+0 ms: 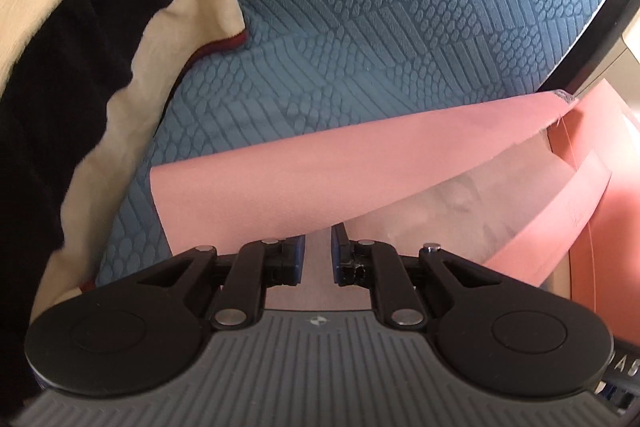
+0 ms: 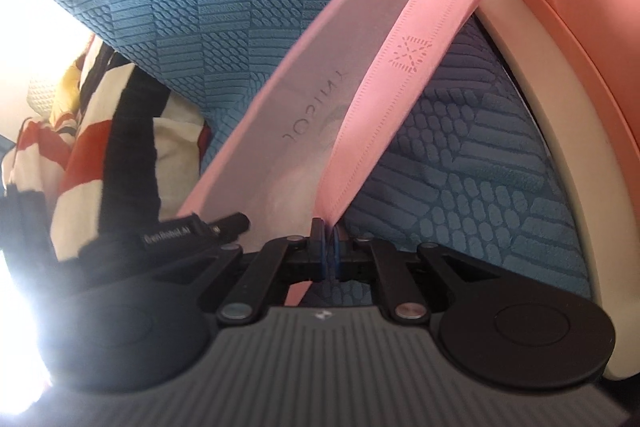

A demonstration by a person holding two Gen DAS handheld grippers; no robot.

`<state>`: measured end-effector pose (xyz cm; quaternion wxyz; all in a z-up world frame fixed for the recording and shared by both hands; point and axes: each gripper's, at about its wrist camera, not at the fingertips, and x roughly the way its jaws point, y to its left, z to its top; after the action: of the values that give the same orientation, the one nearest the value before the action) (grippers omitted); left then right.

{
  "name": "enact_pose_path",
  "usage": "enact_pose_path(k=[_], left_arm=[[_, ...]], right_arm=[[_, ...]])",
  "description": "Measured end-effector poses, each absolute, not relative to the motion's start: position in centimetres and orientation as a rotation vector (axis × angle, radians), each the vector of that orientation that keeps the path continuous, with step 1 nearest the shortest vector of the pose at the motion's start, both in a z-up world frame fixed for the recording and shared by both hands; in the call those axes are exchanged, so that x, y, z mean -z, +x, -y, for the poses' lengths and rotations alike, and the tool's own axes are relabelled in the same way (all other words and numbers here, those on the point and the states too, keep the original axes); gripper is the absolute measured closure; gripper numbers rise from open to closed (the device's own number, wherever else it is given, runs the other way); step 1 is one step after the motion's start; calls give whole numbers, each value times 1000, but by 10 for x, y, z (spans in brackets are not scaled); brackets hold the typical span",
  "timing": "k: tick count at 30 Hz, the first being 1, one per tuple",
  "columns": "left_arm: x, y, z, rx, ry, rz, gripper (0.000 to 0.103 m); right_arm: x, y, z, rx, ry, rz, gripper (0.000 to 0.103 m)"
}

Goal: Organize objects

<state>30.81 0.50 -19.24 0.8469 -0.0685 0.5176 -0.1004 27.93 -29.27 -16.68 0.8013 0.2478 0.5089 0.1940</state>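
Grippers both angle steeply down over the blue textured cushion (image 1: 360, 7). My right gripper (image 2: 329, 247) pinches the pink bag's handle strap (image 2: 384, 87); my left gripper (image 1: 319, 259), nearly closed, clamps the pink bag (image 1: 320, 167) by its rim.

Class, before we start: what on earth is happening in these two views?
A person is working with two hand-held claws over a blue textured cover. Between them is a pink bag of thin material. The right claw is shut on the bag's pink strap, which runs taut up toward a peach-coloured object. The left claw is nearly closed, with the bag's edge at its tips; whether it actually pinches it is unclear. A striped blanket lies to one side.
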Motion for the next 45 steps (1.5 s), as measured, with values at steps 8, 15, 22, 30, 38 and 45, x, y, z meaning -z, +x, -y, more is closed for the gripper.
enact_pose_path(k=[8,15,22,30,38,45], left_arm=[[194,326,-20,157,-181,-1111,88],[201,336,-20,145,-199,-1137,88],[203,352,-21,133,-205,-1138,88],[204,360,-13,147,-148,-1112,88],[190,345,-9,161,-110,-1079,88],[167,300,-8,234,-130,-1037,88]], right_arm=[[166,281,288,-398,432,-1091,95],[163,287,290,-407,421,-1074,96],[158,280,295,-420,404,-1060,96],[158,270,303,-439,427,-1078,96],[163,272,307,-415,432,-1080,96],[163,274,309,-427,469,-1092,96]])
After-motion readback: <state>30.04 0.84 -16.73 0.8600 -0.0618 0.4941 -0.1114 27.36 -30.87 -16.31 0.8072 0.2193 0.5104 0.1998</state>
